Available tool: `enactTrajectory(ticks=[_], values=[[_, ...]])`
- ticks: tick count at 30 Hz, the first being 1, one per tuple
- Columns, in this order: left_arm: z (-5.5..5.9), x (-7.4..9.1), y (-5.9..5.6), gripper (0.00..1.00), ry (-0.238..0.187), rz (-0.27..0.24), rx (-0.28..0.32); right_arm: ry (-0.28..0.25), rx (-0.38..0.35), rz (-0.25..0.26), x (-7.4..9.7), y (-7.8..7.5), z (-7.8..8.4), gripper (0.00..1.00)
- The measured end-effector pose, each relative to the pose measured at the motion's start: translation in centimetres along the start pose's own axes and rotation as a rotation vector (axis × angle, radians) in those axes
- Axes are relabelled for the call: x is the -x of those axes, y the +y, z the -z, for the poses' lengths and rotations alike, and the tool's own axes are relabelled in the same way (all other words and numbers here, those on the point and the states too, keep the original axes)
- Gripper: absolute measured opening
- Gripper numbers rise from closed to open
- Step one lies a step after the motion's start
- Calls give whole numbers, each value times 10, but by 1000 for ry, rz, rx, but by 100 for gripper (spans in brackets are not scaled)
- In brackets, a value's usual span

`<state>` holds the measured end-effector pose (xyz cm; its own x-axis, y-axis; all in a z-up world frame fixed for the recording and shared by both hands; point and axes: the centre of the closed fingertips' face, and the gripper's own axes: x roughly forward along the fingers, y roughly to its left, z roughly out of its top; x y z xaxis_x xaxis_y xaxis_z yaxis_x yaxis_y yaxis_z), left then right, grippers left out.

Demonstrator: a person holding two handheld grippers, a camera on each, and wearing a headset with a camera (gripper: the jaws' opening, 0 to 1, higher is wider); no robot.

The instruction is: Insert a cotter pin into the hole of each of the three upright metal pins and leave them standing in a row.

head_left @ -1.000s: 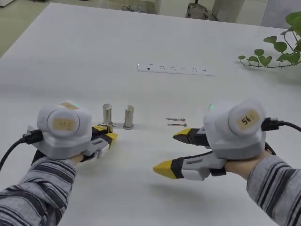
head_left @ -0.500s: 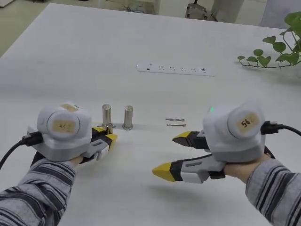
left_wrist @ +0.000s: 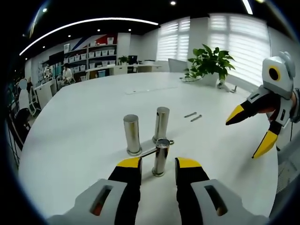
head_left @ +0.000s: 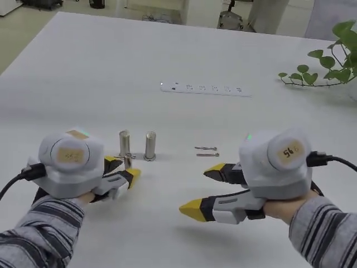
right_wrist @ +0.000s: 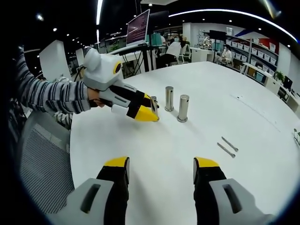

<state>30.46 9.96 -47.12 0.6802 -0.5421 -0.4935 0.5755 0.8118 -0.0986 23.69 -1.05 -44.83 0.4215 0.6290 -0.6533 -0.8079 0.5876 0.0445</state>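
Two bare upright metal pins (head_left: 124, 143) (head_left: 150, 145) stand side by side on the white table. A shorter third pin (left_wrist: 161, 156) stands in front of them with a cotter pin (left_wrist: 149, 151) through its hole. My left gripper (left_wrist: 158, 165) is open, its yellow tips on either side of that pin's base and not touching it; in the head view the left gripper (head_left: 124, 167) is beside the third pin (head_left: 128, 161). Two loose cotter pins (head_left: 206, 151) lie to the right. My right gripper (head_left: 202, 190) hangs wide open near them, holding nothing.
A white power strip (head_left: 203, 88) lies further back on the table. A green plant (head_left: 329, 61) reaches in at the far right. Open table surface (head_left: 167, 223) lies between the two grippers and toward me.
The whole picture has slid down a little as the head moved. The pins and both grippers keep the same places relative to each other.
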Motion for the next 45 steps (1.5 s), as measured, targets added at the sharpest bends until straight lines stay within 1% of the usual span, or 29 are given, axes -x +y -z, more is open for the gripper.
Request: enactTrajectory(ticks=[4,6,8,11,14,19,21,22,23,26,31,34,35,37,39,45], values=[[-3,6,-3,34,-14,14,12,-29,-23,7,1,-3,-7,51],[-9,11,-7,38,-48,23,18,-44,-33,11,2,-4,-10,50],[-11,14,-8,41,-46,23,15,-50,-43,13,1,-5,-11,50],[-14,20,-10,44,-55,23,10,-67,-60,19,1,-8,-15,49],[-15,25,-11,49,-56,20,16,-79,-72,27,1,-11,-18,49],[-16,33,-13,55,-58,15,8,-109,-92,37,-1,-17,-25,46],[-19,36,-15,58,-71,17,25,-125,-103,39,-3,-20,-29,45],[-22,39,-16,60,-84,19,36,-134,-109,39,-4,-21,-31,44],[-23,41,-17,62,-89,18,33,-139,-113,39,-6,-22,-33,44],[-26,45,-19,65,-92,12,22,-160,-113,43,-11,-26,-42,42],[-30,53,-21,70,-104,7,33,-180,-96,53,-24,-30,-56,39],[-30,56,-22,73,-100,-2,19,-194,-93,59,-32,-34,-63,37],[-30,58,-21,73,-99,-14,13,-199,-93,59,-36,-35,-66,37],[-28,59,-18,74,-97,-34,-2,-201,-103,55,-41,-36,-69,36],[-27,61,-18,75,-88,-44,-14,-206,-112,52,-47,-37,-73,36],[-27,64,-21,78,-96,-33,-7,-209,-129,47,-65,-41,-78,31]])
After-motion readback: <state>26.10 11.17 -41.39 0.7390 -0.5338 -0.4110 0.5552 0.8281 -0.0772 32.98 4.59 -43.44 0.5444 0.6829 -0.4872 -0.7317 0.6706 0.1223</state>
